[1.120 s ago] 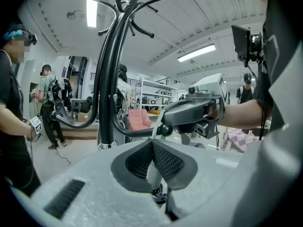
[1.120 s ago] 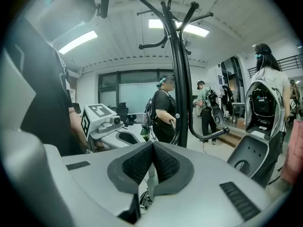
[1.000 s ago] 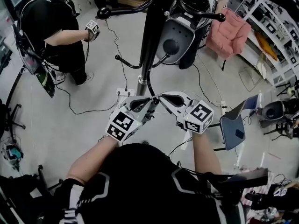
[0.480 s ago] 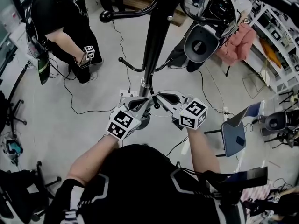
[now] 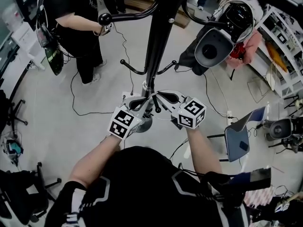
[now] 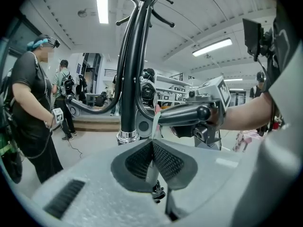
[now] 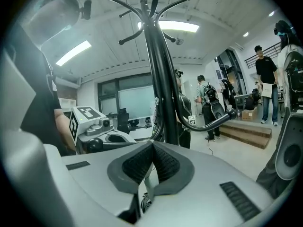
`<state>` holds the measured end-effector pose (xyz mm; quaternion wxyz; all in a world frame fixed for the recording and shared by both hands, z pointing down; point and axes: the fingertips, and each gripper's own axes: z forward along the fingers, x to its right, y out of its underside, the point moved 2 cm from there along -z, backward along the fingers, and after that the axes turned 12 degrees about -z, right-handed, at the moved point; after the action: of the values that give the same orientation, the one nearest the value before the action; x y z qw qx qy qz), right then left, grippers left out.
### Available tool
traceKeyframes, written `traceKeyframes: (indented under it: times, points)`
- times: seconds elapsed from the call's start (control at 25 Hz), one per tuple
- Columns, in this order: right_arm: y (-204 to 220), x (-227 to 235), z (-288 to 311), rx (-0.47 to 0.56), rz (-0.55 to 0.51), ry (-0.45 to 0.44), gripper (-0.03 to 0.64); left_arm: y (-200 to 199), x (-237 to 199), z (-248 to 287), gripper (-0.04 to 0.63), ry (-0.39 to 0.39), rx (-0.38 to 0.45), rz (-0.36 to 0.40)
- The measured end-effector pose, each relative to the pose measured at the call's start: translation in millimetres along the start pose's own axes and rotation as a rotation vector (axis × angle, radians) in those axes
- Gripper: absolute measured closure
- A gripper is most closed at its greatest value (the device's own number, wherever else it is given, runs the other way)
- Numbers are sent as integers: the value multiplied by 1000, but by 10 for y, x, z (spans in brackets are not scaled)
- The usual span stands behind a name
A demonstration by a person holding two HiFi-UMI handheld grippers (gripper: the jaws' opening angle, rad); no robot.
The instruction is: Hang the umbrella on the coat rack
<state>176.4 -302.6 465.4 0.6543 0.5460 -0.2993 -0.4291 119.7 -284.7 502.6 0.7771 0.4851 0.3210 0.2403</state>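
The black coat rack (image 5: 156,41) rises in front of me, and both grippers meet at its pole. My left gripper (image 5: 147,99) and right gripper (image 5: 161,96) touch tip to tip beside a low, ball-ended peg (image 5: 157,110). In the left gripper view the left gripper (image 6: 152,143) is shut on a thin pale strap (image 6: 154,126) that runs up to the peg (image 6: 182,115). The right gripper (image 7: 152,148) pinches the same strap (image 7: 149,181), with the pole (image 7: 163,79) just behind it. Of the umbrella, only a dark bit (image 6: 158,193) shows under the jaws.
A person in black (image 5: 75,27) stands at the upper left, and another with head gear (image 5: 213,46) at the upper right. Cables (image 5: 85,110) trail over the floor. A grey chair (image 5: 236,136) stands to my right. Shelves (image 5: 279,46) line the right side.
Both grippers have stayed shut and edged closer to the pole. The person at the upper left has walked further off, and the one at the upper right has shifted right.
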Motion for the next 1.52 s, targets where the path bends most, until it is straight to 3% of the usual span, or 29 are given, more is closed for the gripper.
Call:
traceKeyframes:
  times: [0.4, 0.56, 0.72, 1.24, 1.52]
  points:
    - [61, 31, 45, 14, -49, 5, 607, 21, -45, 84, 584, -6, -2, 28]
    - [95, -1, 29, 30, 20, 9, 607, 22, -64, 79, 584, 1, 4, -10]
    - [109, -39, -4, 32, 41, 49, 607, 20, -33, 76, 583, 8, -2, 2]
    - [127, -214, -341, 8, 63, 301, 607, 37, -98, -289, 583, 47, 23, -13]
    - [-43, -391, -454, -8, 80, 496, 607, -34, -160, -640, 584, 101, 71, -26]
